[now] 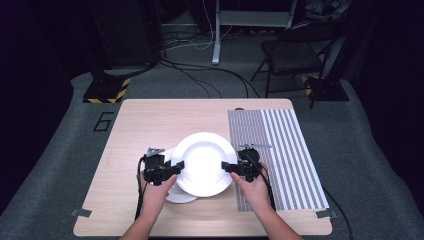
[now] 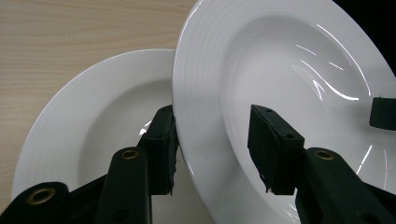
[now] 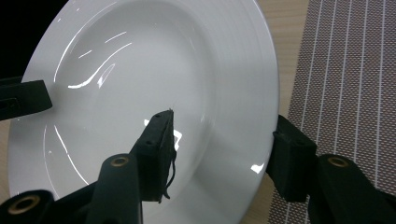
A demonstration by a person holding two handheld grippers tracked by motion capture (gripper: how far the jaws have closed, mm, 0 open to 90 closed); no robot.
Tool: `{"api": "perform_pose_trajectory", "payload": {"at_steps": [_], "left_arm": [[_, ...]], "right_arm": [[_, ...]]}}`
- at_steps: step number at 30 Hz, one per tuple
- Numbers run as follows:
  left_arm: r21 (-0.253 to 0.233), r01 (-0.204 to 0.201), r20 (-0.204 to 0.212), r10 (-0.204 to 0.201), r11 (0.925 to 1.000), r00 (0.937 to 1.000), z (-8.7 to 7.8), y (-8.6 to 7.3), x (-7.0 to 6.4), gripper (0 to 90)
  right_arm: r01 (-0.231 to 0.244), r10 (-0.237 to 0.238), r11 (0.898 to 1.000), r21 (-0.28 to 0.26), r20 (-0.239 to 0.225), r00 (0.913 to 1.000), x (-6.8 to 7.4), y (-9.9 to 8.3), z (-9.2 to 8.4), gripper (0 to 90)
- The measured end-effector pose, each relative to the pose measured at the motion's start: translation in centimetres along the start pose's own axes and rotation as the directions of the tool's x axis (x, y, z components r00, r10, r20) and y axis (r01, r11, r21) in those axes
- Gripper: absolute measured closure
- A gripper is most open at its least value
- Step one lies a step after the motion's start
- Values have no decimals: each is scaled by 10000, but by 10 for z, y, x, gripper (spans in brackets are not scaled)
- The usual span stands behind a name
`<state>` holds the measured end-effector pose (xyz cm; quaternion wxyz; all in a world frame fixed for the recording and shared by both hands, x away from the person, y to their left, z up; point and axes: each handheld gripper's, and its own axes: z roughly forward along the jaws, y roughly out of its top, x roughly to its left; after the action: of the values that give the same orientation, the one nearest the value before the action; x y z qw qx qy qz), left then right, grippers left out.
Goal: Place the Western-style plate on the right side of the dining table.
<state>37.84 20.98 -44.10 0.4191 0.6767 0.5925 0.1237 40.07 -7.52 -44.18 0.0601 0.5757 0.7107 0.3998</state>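
We see 2 white plates here, and both grippers hold the upper plate (image 1: 204, 162) by its opposite rims, a little above the bench (image 1: 140, 125). The left gripper (image 1: 176, 165) has 1 jaw under the rim and 1 jaw over the inner slope, so it is clenched on the upper plate; the right gripper (image 1: 226, 167) does the same from the other side, grasping the same plate. We think 2 grips are used because the plate is wide, smooth and glossy, and 1 grip at the edge could let it tip or slip. The lower plate (image 1: 176, 196) lies on the bench below and just outside the left gripper, partly covered by the upper one; the lifted plate is probably being taken off it or set onto it, we cannot tell which. In the left gripper view the upper plate (image 2: 280, 70) is tilted and its rim crosses in front of the lower plate (image 2: 93, 112), with a clear gap between them, which the high view hides. The right gripper view shows the striped mat (image 3: 345, 70) lying just beyond the outer jaw of that gripper, and the far jaw of the other gripper on the opposite rim.
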Motion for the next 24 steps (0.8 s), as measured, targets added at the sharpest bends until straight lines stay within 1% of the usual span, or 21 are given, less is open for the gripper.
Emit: {"api": "perform_pose_trajectory", "payload": {"at_steps": [1,2,3,4,5,7,8,9,11,12,13,15,16,17,18,21,23,24], "left_arm": [[-9,-15,-5,15,10000,10000,1,1,-1,537],[-6,-41,27,41,10000,10000,1,2,-1,537],[-4,-61,26,61,10000,10000,2,3,-2,537],[-26,-85,50,85,10000,10000,3,3,-3,537],[6,-158,43,158,9999,9999,4,4,-4,537],[27,-268,86,267,9996,9996,7,6,-6,537],[17,-275,98,275,9996,9996,8,7,-7,537],[31,-280,141,280,9996,9995,9,8,-7,537],[34,-209,197,208,9998,9996,11,9,-10,538],[39,-218,217,217,9998,9995,12,10,-11,537],[36,-233,234,233,9997,9995,13,10,-12,537],[26,-254,347,253,9997,9991,16,12,-14,537],[34,-283,388,281,9996,9988,17,13,-15,538],[54,-268,369,265,9996,9990,18,13,-16,537],[53,-290,409,287,9996,9988,19,14,-17,538],[64,-377,526,373,9993,9979,23,15,-20,538],[112,-410,592,403,9991,9974,24,16,-22,538],[100,-386,628,379,9992,9973,25,17,-23,538]], "right_arm": [[-15,15,10000,-13,5,10000,-1,0,0,467],[-145,145,9999,64,34,9999,-1,0,-1,466],[-66,66,10000,3,30,10000,-2,0,-1,466],[-84,84,10000,1,43,10000,-3,1,-2,466],[-197,197,9998,42,59,9998,-4,1,-3,465],[-104,106,9999,-117,128,9999,-7,1,-4,465],[-213,214,9997,-67,120,9997,-7,1,-6,465],[-159,161,9998,-117,151,9998,-9,1,-6,465],[-214,217,9996,-164,190,9996,-11,1,-8,465],[-210,214,9996,-186,222,9995,-12,1,-8,464],[-313,317,9994,-155,251,9992,-12,1,-10,461],[-281,288,9993,-229,300,9991,-15,1,-11,460],[-390,396,9991,-191,329,9987,-16,1,-12,460],[-349,357,9991,-229,345,9988,-17,0,-13,460],[-487,494,9986,-195,370,9981,-17,0,-14,460],[-432,447,9985,-348,431,9981,-21,0,-17,460],[-589,606,9976,-363,481,9970,-23,-1,-20,460],[-497,518,9979,-417,489,9975,-24,-1,-21,460]]}}
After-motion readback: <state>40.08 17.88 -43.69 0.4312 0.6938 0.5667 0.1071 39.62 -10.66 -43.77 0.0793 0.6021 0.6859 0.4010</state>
